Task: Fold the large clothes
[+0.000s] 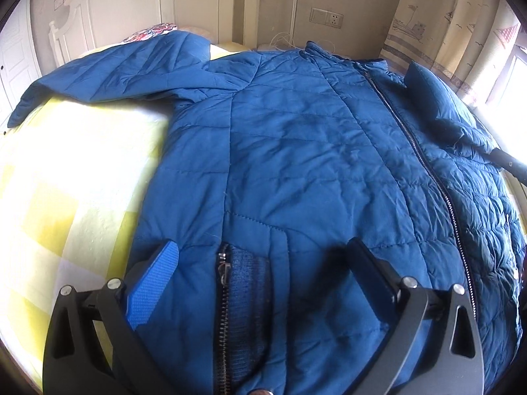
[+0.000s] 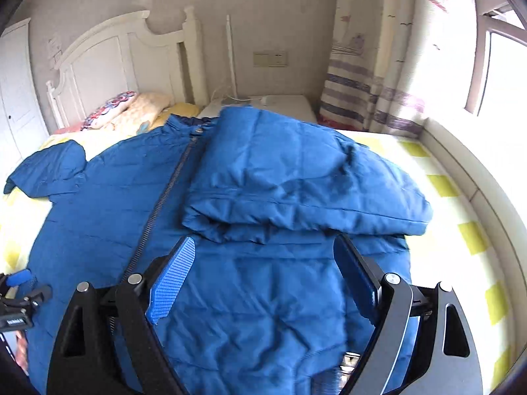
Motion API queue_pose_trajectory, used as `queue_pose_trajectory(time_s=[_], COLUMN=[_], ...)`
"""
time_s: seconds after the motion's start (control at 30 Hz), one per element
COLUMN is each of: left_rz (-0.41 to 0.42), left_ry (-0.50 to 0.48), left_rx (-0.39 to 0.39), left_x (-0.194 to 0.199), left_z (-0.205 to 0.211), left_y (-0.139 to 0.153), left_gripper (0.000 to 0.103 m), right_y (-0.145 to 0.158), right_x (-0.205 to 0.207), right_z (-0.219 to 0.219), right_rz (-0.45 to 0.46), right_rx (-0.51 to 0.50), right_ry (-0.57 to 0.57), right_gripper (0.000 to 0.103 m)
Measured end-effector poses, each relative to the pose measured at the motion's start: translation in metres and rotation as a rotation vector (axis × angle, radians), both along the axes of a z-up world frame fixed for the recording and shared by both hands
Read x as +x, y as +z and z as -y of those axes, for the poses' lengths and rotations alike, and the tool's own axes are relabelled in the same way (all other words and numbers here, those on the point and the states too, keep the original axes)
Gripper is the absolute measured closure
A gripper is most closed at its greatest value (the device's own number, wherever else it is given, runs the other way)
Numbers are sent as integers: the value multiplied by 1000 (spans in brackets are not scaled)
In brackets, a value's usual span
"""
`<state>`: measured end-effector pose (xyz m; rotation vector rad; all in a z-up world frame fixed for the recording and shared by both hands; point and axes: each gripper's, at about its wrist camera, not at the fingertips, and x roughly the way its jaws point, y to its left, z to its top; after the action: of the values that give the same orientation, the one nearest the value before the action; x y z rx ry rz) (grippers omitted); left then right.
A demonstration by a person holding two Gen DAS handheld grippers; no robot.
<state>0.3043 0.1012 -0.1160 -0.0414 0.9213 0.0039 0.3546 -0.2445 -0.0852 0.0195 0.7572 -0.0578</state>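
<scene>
Daylight from window (image 2: 500, 75) at right, strong. Bedsheet (image 1: 66, 171) blown out on the left side in left wrist view. Heavy fisheye bend, dark vignette at corners. Slight motion blur at right wrist view's bottom edge.

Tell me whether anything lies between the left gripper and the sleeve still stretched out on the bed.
Nothing visible does. The left gripper hangs open over the jacket hem; the outstretched sleeve lies flat beyond it on the yellow checked bedsheet, with only bare jacket and sheet between.

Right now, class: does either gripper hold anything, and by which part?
Nothing is held. The left gripper and right gripper both stand open above the jacket.
</scene>
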Motion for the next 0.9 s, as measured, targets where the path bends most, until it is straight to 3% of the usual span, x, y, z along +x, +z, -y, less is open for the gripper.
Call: queue_pose_trajectory(time_s=[0.1, 0.17, 0.23, 0.27, 0.3, 0.4, 0.53, 0.67, 0.7, 0.8, 0.9], left_rz=[75, 75, 64, 86, 125, 223, 301, 269, 261, 249, 258], left_ry=[-123, -164, -221, -242, -263, -377, -536, -645, -666, -645, -502], left_rx=[-43, -54, -17, 38, 110, 310, 440, 564, 566, 466, 203], left_x=[-8, -4, 10, 18, 25, 58, 99, 129, 134, 143, 148], left_z=[23, 46, 79, 99, 121, 192, 273, 329, 336, 329, 281], left_y=[14, 25, 35, 40, 45, 51, 51, 30, 26, 31, 53], left_gripper=[3, 3, 3, 3, 3, 3, 19, 32, 43, 103, 103], right_y=[-21, -30, -37, -40, -42, -42, -40, -40, -40, -41, -42], right_x=[-3, -5, -13, -18, -22, -20, -16, -16, -16, -15, -17], right_z=[40, 67, 94, 105, 111, 109, 102, 102, 102, 104, 106], right_rz=[-64, -78, -59, -42, -22, -31, -53, -60, -63, -59, -53], right_rx=[34, 151, 295, 362, 392, 369, 318, 300, 295, 305, 319], right_ry=[-106, -176, -245, -268, -291, -303, -300, -303, -303, -301, -299], right_gripper=[21, 21, 26, 28, 37, 41, 40, 40, 40, 40, 39])
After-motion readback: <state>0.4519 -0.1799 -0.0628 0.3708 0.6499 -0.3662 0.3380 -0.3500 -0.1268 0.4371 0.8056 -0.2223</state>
